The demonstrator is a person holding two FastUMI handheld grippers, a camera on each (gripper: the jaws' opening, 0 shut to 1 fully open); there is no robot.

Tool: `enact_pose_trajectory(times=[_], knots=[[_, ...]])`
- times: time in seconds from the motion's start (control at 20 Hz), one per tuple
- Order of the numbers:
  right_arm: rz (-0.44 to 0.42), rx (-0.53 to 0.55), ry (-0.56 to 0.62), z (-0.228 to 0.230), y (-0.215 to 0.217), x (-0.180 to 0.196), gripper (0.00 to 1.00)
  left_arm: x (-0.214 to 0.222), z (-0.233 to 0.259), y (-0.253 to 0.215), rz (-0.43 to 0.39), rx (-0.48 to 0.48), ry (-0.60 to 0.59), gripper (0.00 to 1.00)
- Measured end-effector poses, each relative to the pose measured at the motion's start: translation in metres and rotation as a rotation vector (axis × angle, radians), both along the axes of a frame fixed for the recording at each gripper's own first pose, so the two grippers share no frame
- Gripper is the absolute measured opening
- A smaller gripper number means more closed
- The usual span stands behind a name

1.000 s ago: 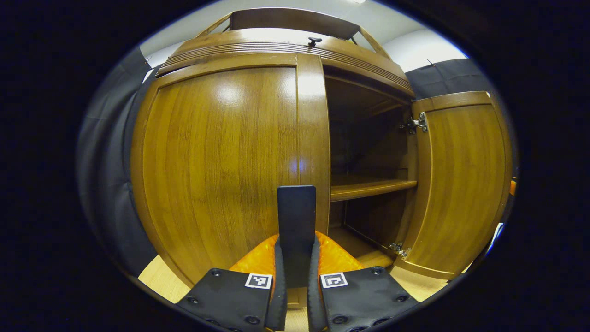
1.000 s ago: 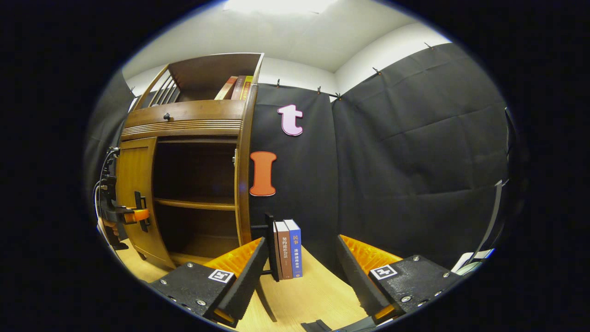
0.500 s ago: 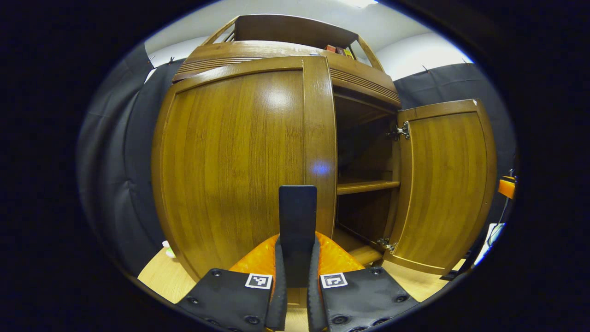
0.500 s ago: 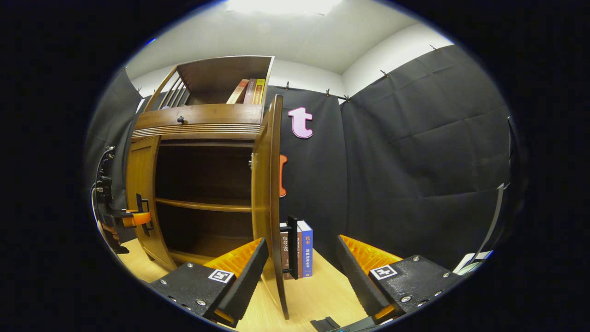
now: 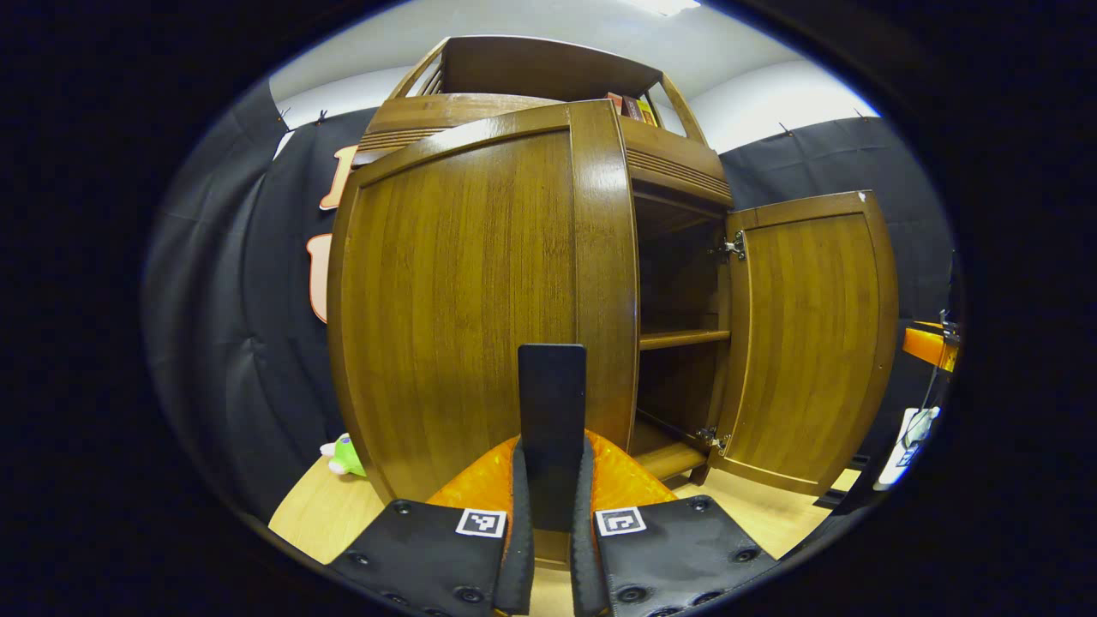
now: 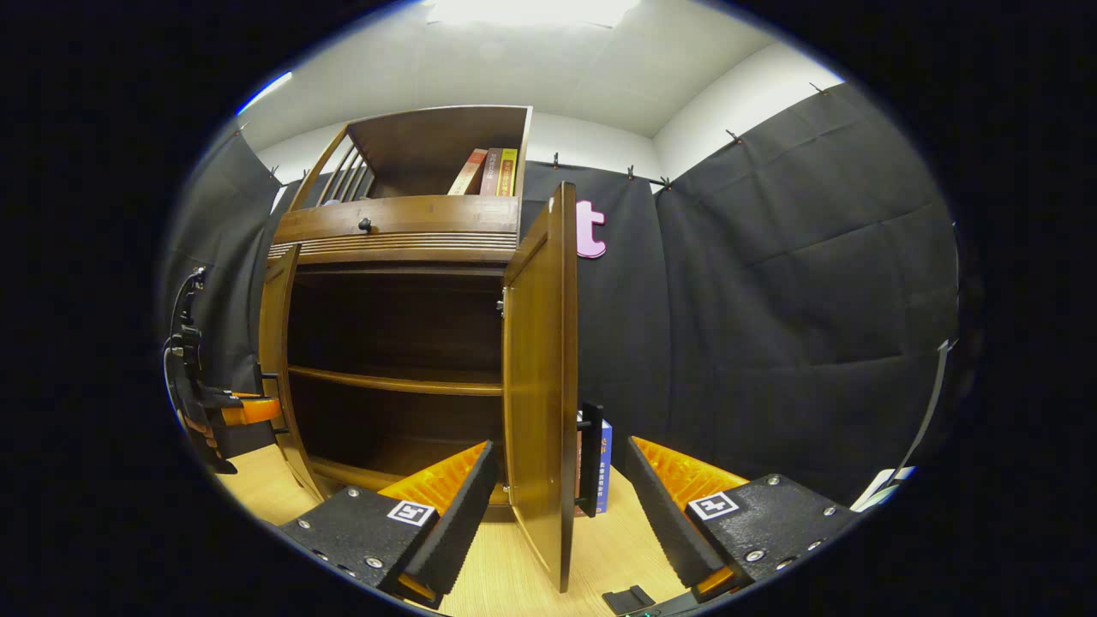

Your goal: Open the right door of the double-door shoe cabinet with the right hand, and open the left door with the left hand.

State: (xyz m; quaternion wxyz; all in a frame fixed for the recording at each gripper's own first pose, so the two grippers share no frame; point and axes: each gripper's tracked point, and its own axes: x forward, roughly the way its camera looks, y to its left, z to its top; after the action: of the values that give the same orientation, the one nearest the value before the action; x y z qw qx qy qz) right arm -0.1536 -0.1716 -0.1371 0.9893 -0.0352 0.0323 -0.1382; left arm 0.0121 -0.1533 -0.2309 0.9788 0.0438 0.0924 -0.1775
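Left gripper view: the left gripper (image 5: 548,514), pinching the flat dark door handle (image 5: 552,411), has swung the brown wooden left door (image 5: 480,300) further out than a second ago, so both doors stand open. The right door (image 6: 542,368) hangs between the spread right gripper's (image 6: 557,497) fingers, untouched. The cabinet's wooden shelves (image 6: 394,381) look bare; upright books (image 6: 490,171) sit in its top rack.

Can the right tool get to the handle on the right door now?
Probably yes: the right tool is open, and the right door's dark handle stands just ahead between its fingers, nothing in between.
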Motion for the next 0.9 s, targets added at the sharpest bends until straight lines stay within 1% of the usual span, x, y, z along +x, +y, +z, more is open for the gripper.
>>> enact_pose_trajectory(times=[0.05, 0.2, 0.4, 0.55, 0.6, 0.9], knots=[[0.008, 0.002, 0.001, 0.0, 0.004, 0.002, 0.92, -0.004, 0.003, 0.004, -0.002, -0.002, 0.002, 0.23], [0.029, 0.01, 0.007, -0.004, 0.013, 0.008, 0.92, -0.017, 0.005, 0.019, 0.002, -0.017, 0.005, 0.24], [0.06, 0.019, 0.013, -0.006, 0.028, 0.016, 0.92, -0.026, 0.01, 0.032, 0.013, -0.005, -0.004, 0.24], [0.082, 0.028, 0.015, -0.006, 0.037, 0.021, 0.92, -0.033, 0.01, 0.038, 0.016, -0.004, 0.0, 0.22], [0.085, 0.027, 0.013, -0.005, 0.039, 0.022, 0.92, -0.034, 0.011, 0.041, 0.019, -0.004, 0.001, 0.24], [0.102, 0.032, 0.015, -0.003, 0.046, 0.031, 0.92, -0.046, 0.018, 0.065, 0.058, 0.025, -0.026, 0.23]])
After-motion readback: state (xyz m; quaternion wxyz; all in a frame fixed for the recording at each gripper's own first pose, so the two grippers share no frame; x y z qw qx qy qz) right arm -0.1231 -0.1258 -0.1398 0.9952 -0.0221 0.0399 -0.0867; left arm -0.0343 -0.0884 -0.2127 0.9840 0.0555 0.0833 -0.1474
